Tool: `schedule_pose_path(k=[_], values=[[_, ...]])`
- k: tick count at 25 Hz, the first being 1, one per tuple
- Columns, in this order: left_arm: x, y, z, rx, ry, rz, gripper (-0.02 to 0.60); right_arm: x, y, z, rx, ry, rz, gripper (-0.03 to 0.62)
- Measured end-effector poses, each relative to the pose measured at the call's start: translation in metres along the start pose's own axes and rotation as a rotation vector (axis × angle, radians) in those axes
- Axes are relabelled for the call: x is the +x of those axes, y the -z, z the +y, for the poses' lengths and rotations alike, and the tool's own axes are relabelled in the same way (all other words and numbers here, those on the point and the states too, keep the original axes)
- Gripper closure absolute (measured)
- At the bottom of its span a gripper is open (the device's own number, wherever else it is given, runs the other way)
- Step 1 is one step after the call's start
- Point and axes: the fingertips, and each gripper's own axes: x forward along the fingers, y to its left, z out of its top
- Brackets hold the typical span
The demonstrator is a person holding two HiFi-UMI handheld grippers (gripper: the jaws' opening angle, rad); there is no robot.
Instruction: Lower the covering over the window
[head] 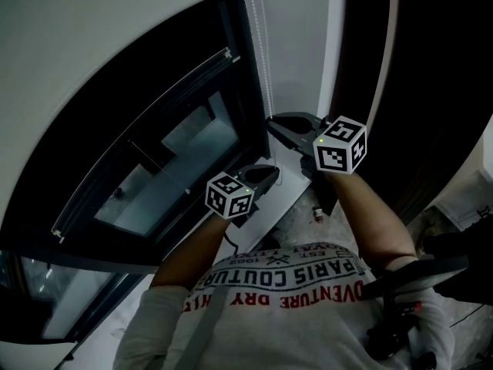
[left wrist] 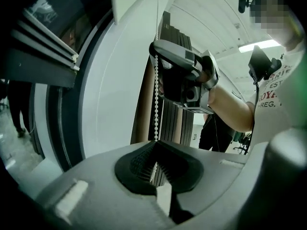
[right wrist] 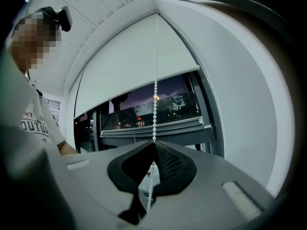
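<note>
Gripping the bead chain, the left gripper had its jaws pressed together on the beads. Just above it, the right gripper was likewise clamped shut on the chain, which ran straight up from its tips. Beyond those tips the white roller blind hung partway down the dark window, leaving glass bare below its lower edge

Dim, bluish light — fisheye bend at edges, corners black.
</note>
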Motion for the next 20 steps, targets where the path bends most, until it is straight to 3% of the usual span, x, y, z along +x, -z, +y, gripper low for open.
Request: schedule_pose_path(k=[7,14,20], values=[[0.008,0.044,-0.001,-0.021,0.001,0.073,0.575,-0.001,0.045,0.000,0.031,0.014,0.074,0.585],[0.011,0.105,-0.014,-0.103,-0.002,0.170,0.575,-0.003,0.109,0.008,0.097,0.014,0.185,0.585],[0.008,0.114,-0.020,-0.120,0.015,0.153,0.574,-0.003,0.119,0.012,0.113,0.012,0.188,0.585]])
